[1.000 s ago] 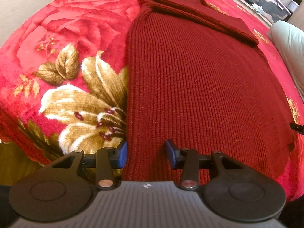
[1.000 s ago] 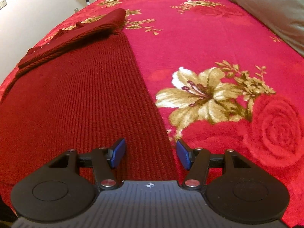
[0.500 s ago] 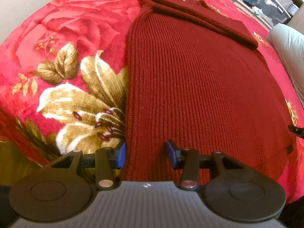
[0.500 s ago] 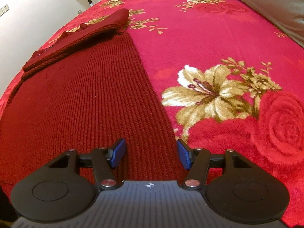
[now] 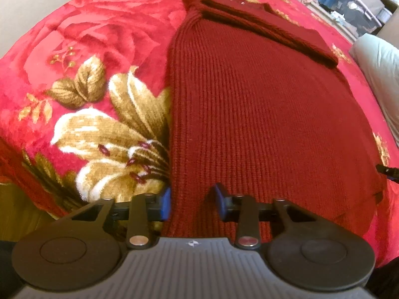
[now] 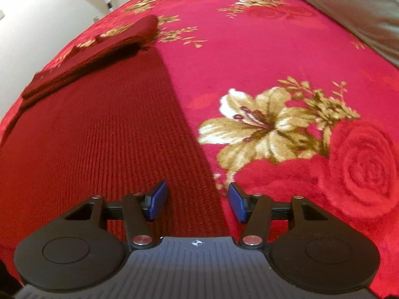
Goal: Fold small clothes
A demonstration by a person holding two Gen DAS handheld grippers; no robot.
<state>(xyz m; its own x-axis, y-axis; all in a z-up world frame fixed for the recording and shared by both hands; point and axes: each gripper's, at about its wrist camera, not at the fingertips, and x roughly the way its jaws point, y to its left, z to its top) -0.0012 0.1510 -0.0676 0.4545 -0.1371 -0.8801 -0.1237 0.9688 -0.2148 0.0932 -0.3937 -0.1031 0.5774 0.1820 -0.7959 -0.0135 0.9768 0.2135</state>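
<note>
Your left gripper has just been closing, its jaws narrow astride the sweater's left edge; your right gripper has been closing too, wider, straddling its right edge on the bed.

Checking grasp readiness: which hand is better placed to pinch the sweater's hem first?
Left, probably. The left gripper has just been closing, with the sweater edge between its jaws; the right gripper also straddles an edge but stands wider.
</note>
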